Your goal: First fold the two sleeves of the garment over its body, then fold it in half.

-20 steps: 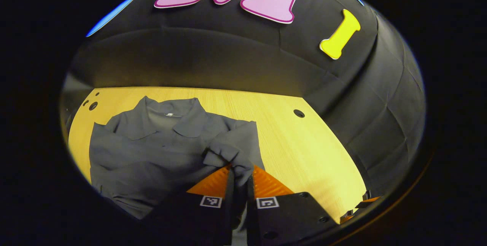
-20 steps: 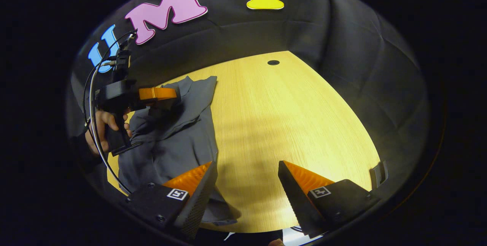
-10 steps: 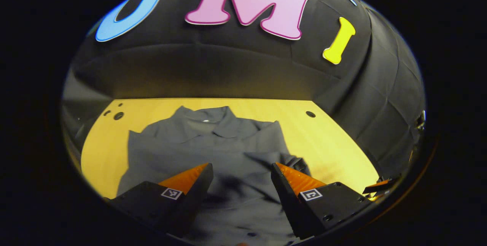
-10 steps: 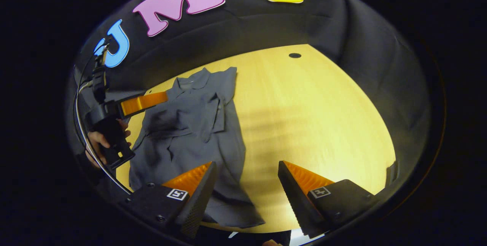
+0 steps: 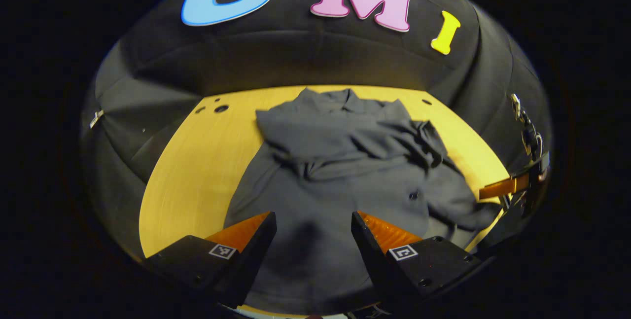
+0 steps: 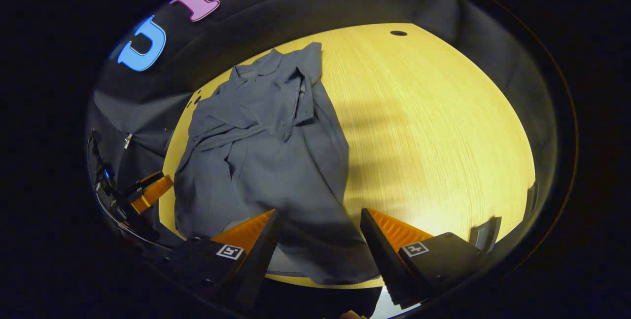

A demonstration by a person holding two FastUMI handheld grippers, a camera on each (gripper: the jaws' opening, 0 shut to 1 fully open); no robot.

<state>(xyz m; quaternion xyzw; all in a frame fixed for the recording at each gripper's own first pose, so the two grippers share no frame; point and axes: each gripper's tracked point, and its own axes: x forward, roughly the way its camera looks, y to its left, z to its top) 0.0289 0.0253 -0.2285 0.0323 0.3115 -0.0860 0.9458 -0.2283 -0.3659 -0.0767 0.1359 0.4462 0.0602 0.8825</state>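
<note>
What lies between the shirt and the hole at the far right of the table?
In the right gripper view, only bare table separates the shirt from the hole.

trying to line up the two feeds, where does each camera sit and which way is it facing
Left gripper view: rides on the left gripper, looking forward and down over the hem of the grey collared shirt toward its collar; its own two fingers stand apart at the bottom, and the right gripper shows at the right edge.
Right gripper view: rides on the right gripper, above the shirt's near hem; its fingers stand apart, and the left gripper shows at lower left.
Shared: the shirt and the light wooden table.
</note>
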